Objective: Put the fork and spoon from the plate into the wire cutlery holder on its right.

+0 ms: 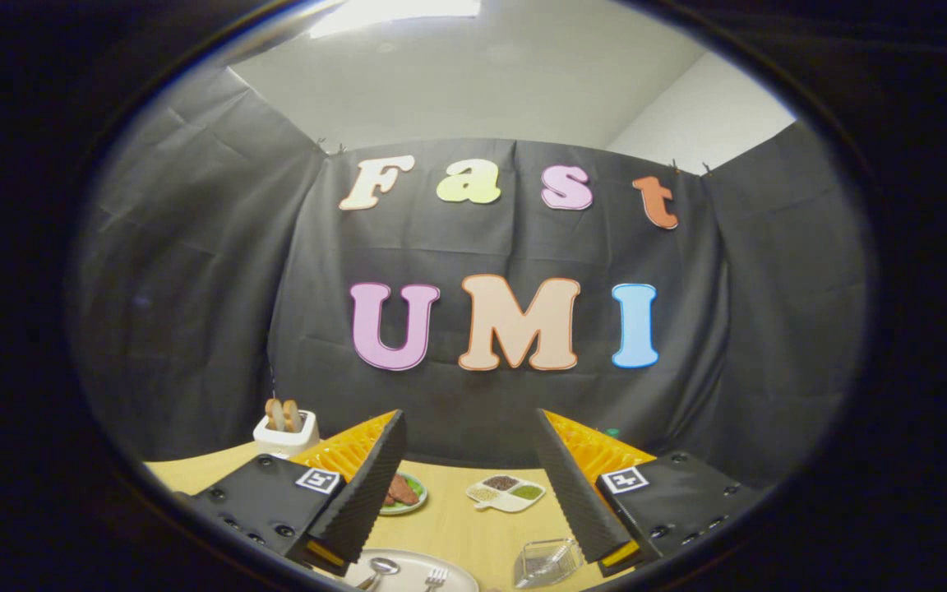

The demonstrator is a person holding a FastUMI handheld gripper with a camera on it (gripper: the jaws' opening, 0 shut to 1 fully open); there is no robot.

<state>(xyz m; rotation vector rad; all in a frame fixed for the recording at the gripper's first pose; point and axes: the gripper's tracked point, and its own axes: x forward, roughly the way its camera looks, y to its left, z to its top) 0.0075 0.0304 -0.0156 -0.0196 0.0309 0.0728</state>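
Note:
My gripper (469, 469) hangs open above the wooden table, its two black ribbed fingers (367, 493) spread wide with nothing between them. Below and between the fingers lies a white plate (408, 563), near the table's front. A spoon (379, 569) rests on its left part and a fork (436, 578) lies beside it on the right. To the right of the plate, close to the right finger, stands the wire cutlery holder (546, 561), which looks empty.
Beyond the fingers sit a green plate with brown food (402, 493) and a white divided dish of seeds (506, 492). A white toaster with bread slices (285, 427) stands at the table's far left. The booth's black cloth wall rises behind the table.

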